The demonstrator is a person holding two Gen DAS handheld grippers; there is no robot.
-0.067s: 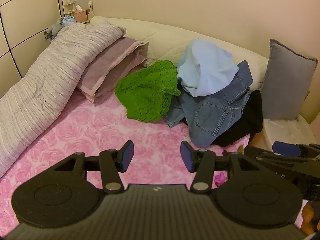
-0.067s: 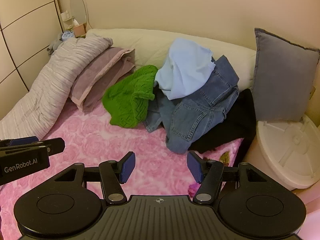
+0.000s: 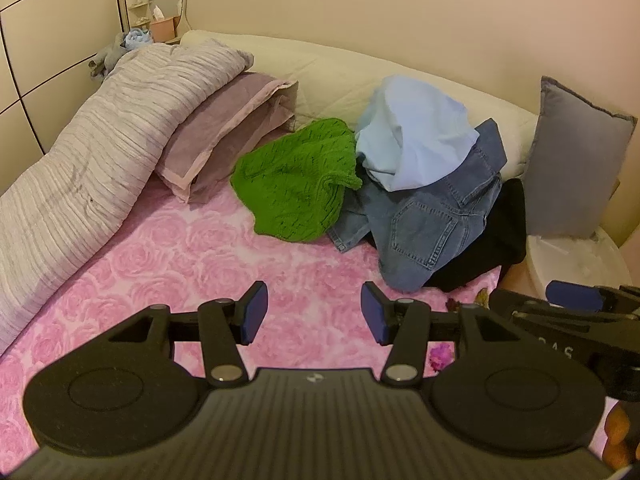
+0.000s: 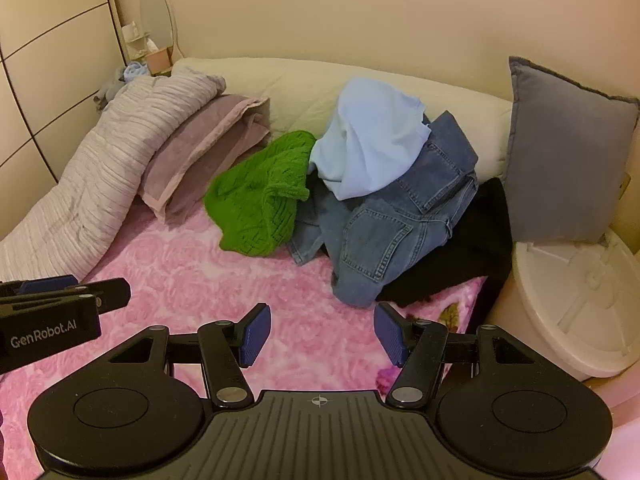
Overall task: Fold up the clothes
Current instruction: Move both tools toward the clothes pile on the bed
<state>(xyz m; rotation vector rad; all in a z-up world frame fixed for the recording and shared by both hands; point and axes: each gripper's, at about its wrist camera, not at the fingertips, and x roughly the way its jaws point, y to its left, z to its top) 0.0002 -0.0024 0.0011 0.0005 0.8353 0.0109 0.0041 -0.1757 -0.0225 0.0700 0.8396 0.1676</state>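
Left claw hangs above the pink bed cover, jaws spread wide, nothing between the pads; right claw just beside it to the right, likewise spread and empty; both well short of the clothes.

Left to right on the bed: striped duvet rolled along the left edge; mauve pillow leaning on it; green knit lying crumpled near the pillow, its right edge tucked against the pile; pale blue shirt draped on top of the jeans; black garment under and right of the jeans, at the bed's edge; grey cushion propped against the wall; white tub lid off the bed, far right.

Step, as I judge it: picking a first garment, nothing folded yet; bare cover in front of the claws is where folding looks easiest.

Doing it well: take the shirt first, it sits on top and pulls free without dragging the rest; or the knit, which lies mostly apart; pinch a single layer at an edge or shoulder, one claw each side, not a bunched handful; lift clear before carrying toward the bare cover; spread flat before any fold. Jeans are likely heavy and tangled under the shirt, leave them for later; open knit may snag on the pads.
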